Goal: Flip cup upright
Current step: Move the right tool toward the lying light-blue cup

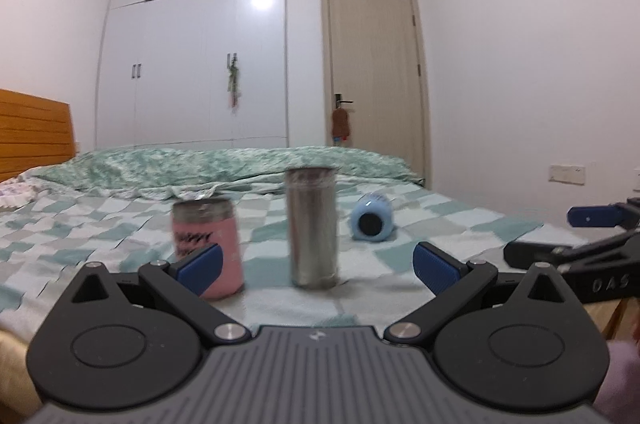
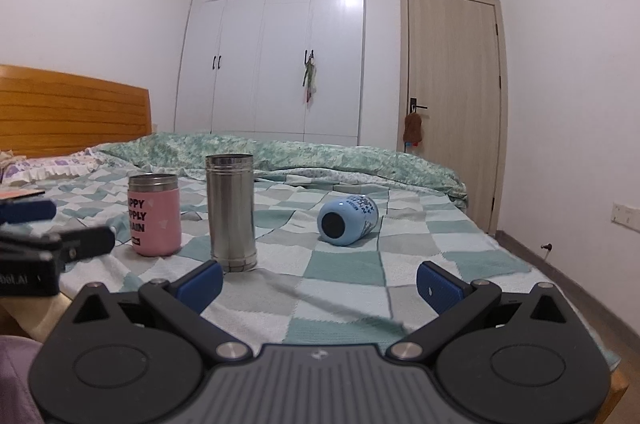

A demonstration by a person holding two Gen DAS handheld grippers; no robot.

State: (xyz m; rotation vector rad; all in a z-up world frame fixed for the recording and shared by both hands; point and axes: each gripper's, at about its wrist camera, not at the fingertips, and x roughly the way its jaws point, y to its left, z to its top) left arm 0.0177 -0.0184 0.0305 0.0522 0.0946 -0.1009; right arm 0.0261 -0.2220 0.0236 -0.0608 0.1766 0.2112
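A light blue cup (image 2: 347, 220) lies on its side on the checked bedspread, its base toward me; it also shows in the left wrist view (image 1: 371, 222). A steel cup (image 2: 231, 212) stands upright, as does a pink cup (image 2: 154, 220) left of it. My right gripper (image 2: 319, 286) is open and empty, short of the blue cup. My left gripper (image 1: 316, 270) is open and empty, just in front of the steel cup (image 1: 313, 227) and the pink cup (image 1: 209, 244). Each gripper shows at the edge of the other's view.
The bed (image 2: 348, 272) carries a green quilt (image 2: 280, 156) folded behind the cups. A wooden headboard (image 2: 72, 112) is on the left, a white wardrobe (image 2: 276, 44) and a door (image 2: 452, 96) behind. The bed's right edge drops to the floor.
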